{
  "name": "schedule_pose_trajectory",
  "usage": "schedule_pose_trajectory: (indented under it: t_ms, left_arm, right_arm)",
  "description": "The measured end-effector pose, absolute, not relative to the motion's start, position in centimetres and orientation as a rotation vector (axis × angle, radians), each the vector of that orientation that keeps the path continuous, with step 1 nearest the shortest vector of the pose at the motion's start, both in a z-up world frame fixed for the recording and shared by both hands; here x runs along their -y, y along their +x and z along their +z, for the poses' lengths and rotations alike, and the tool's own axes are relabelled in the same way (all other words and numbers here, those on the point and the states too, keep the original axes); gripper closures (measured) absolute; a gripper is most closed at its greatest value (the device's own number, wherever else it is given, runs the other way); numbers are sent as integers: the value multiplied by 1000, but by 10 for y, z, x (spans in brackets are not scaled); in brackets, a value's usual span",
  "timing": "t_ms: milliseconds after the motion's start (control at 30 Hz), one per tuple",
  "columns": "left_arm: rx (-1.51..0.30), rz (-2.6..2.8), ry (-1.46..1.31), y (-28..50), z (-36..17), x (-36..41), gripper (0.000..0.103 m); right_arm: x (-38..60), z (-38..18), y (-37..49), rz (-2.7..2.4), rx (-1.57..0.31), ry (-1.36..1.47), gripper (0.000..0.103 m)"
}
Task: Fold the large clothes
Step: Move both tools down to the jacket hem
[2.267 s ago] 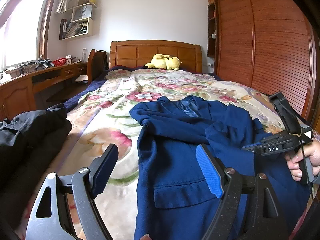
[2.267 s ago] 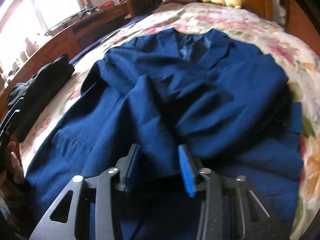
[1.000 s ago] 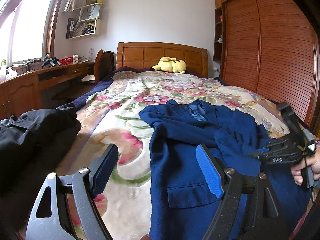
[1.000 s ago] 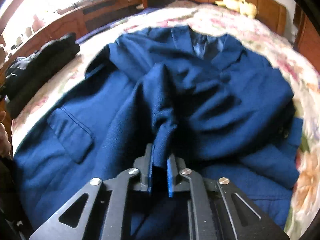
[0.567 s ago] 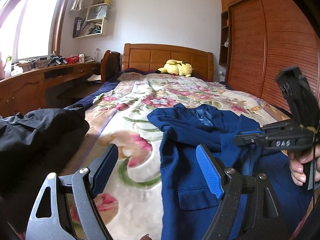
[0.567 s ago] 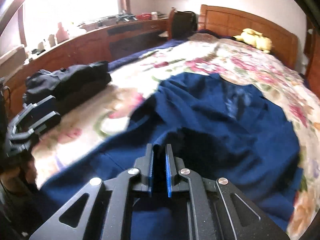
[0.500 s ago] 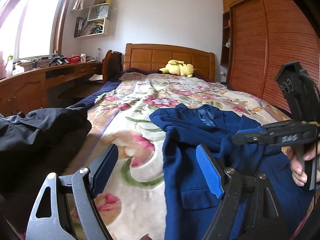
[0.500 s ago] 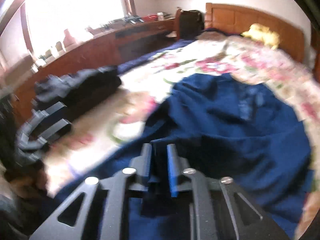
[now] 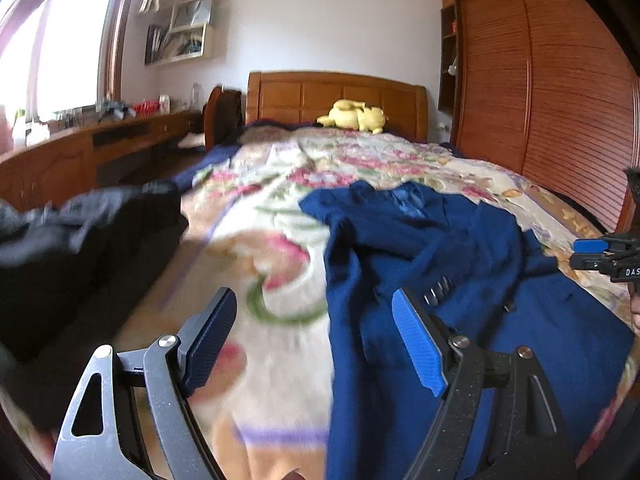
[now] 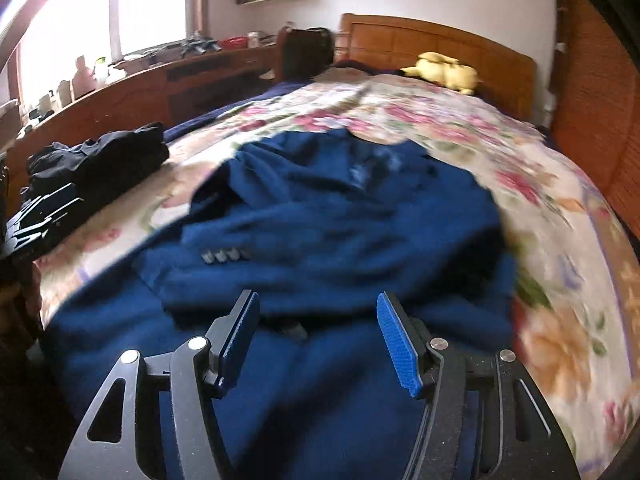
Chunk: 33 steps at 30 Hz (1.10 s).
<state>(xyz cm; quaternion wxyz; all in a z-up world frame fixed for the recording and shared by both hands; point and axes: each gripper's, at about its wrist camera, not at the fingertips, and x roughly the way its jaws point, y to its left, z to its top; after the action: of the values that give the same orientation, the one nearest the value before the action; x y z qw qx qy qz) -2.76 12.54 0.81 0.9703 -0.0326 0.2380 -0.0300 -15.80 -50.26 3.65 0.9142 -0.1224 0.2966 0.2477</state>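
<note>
So the blue jacket (image 10: 328, 216) is lying on the bed (image 10: 560, 240) with one sleeve (image 10: 280, 276) folded across, both grippers' jaws are hanging released and empty, the right's just spreading, leaving most folding undone.

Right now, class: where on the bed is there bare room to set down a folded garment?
Free: the blanket strip between black clothes and jacket, and the stretch from the collar up to the plush toy. Crowded: the near edge, under the jacket.
</note>
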Motion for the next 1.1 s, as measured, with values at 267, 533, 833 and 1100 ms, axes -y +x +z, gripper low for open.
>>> schedule_pose_trajectory:
  t_ms: [267, 533, 833, 1100]
  left_arm:
    - [-555, -30, -22, -69, -10, -108, 22]
    - [-620, -8, 24, -94, -27, -96, 22]
    - [-688, -11, 56, -102, -47, -90, 22]
    - [-708, -34, 40, -101, -54, -93, 22]
  right_arm:
    - [579, 2, -204, 401, -627, -247, 40]
    - [607, -13, -235, 368, -640, -231, 40]
    - [628, -22, -252, 300, -681, -195, 40]
    - [644, -30, -252, 279, -702, -160, 40]
